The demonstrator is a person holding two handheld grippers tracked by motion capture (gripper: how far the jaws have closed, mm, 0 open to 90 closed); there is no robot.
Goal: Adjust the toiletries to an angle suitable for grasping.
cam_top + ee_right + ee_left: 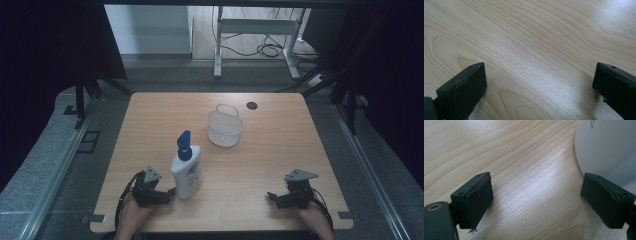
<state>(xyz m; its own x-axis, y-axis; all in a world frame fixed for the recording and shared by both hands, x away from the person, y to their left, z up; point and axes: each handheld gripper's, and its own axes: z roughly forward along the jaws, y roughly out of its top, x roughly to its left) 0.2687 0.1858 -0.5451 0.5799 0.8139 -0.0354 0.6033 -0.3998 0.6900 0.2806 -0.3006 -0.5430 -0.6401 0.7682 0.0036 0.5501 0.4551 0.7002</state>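
Wooden table [260,165], light grain, dark round cable hole [252,105] near far edge.

White pump bottle [187,172] with blue pump head [184,145], standing upright at near-left of table. Label on front, print too small to read.

White mesh basket [225,127] with looped handle, well apart from bottle, toward far centre. Looks empty from above.

Left tongs [167,196] at near-left edge, held in left hand [134,212], pointing right toward base of bottle. Tips just beside bottle; contact not resolvable from high view. In left gripper view: left tongs [536,202] wide open, bare table between jaws, nothing gripped. White bottle wall [609,147] at upper right, right jaw sitting just in front of it; touching or not, cannot tell.

Right tongs [274,198] at near-right edge, held in right hand [314,216], pointing left across table, well apart from bottle and basket. In right gripper view: right tongs [539,85] wide open, holding nothing, wood grain between jaws.

Grey three-cornered plate on top of each tool, cable trailing back toward wrists.

Beyond table: grey floor, white desk frame [257,30], loose cables [270,50] on floor.
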